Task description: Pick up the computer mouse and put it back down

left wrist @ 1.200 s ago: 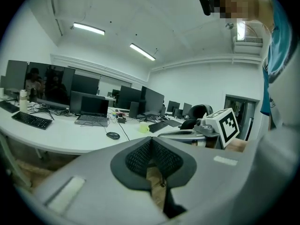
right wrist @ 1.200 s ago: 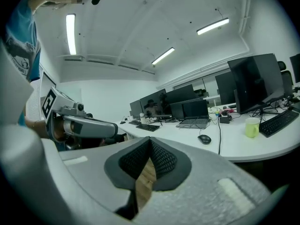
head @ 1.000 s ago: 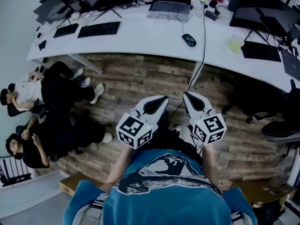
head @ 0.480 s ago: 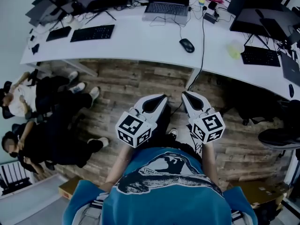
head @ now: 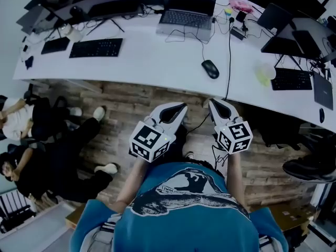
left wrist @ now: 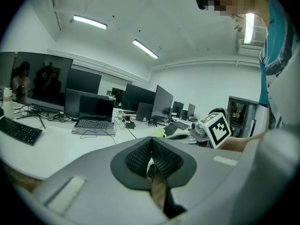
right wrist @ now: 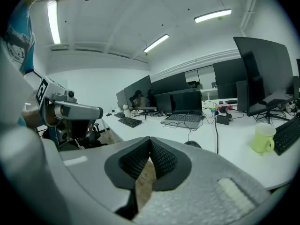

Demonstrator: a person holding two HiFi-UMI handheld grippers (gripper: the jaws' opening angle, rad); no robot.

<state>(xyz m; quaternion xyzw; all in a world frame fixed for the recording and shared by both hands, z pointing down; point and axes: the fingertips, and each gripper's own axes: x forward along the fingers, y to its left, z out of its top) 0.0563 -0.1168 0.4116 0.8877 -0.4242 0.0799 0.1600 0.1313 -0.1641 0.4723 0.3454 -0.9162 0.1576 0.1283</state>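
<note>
A black computer mouse (head: 210, 69) lies on the long white desk (head: 152, 56), near its front edge, in front of a laptop. Both grippers hang over the wooden floor just short of that edge and point at the desk. My left gripper (head: 179, 107) is shut and empty, to the left of the mouse and nearer to me. My right gripper (head: 214, 103) is shut and empty too, straight in front of the mouse. In the right gripper view the mouse (right wrist: 192, 145) peeks just over the closed jaws of that gripper (right wrist: 150, 142). The left gripper view shows its own gripper (left wrist: 151, 142) with pads together.
On the desk are an open laptop (head: 186, 17), a black keyboard (head: 96, 48), a yellow-green mug (head: 265, 73), a second keyboard (head: 293, 79) and monitors at the back. A black cable (head: 229, 51) drops off the desk edge by the mouse. People sit at the left (head: 26, 114).
Both grippers and the camera have come closer to the desk; the mouse and desk edge now sit lower in the head view. Both jaws stay shut.
</note>
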